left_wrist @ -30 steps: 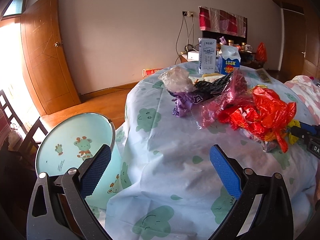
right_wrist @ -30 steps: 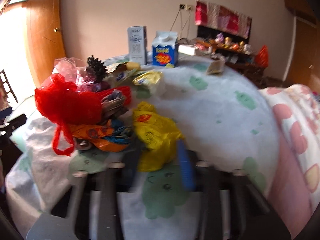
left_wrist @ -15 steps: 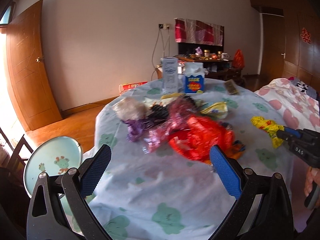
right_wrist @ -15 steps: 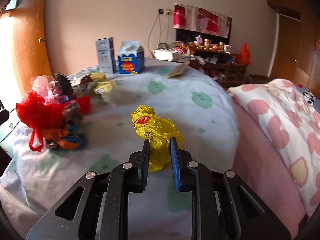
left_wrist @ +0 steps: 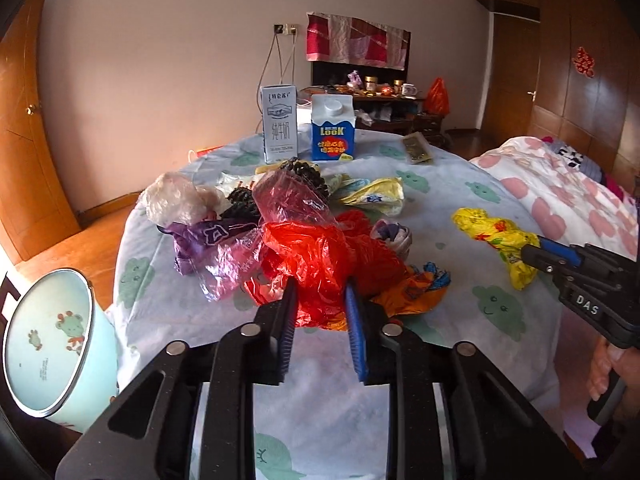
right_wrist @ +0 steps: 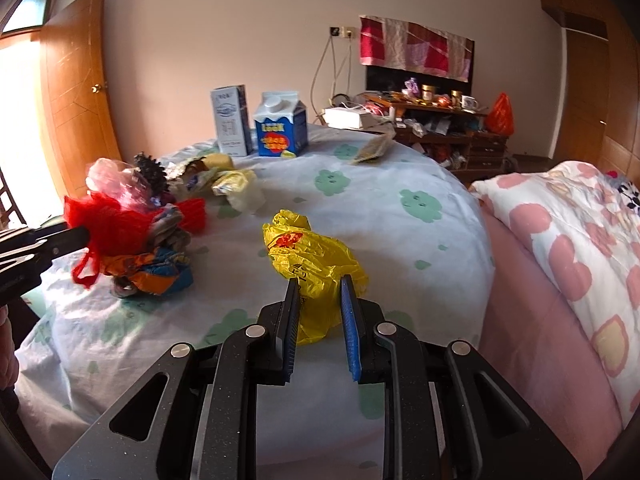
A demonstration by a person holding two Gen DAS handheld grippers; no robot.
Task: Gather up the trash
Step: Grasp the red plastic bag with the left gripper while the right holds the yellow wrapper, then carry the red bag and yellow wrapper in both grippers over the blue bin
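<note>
Table (left_wrist: 460,200), trash heap at centre: left gripper (left_wrist: 320,300) clenched on the red bag (left_wrist: 320,256), which lies tangled with the pink bag (left_wrist: 236,260) and orange wrapper (left_wrist: 412,296), so a lift may drag those off the edge. Right gripper (right_wrist: 320,296) grasps the yellow bag (right_wrist: 312,256), alone at 3 o'clock of the heap; thin film could slip. Bin (left_wrist: 44,344), at 8 o'clock below the table edge, appears empty, though only its floor shows; two cartons (left_wrist: 308,128) upright at 12 o'clock, contents unseen.

Bedroom with pale wall (left_wrist: 180,40) and wooden doors

Left of the cluttered dark sideboard (right_wrist: 440,124), a sunlit wooden door (right_wrist: 76,92); to its right, dark wardrobe panels (left_wrist: 572,92); wood floor (left_wrist: 84,236) below.
</note>
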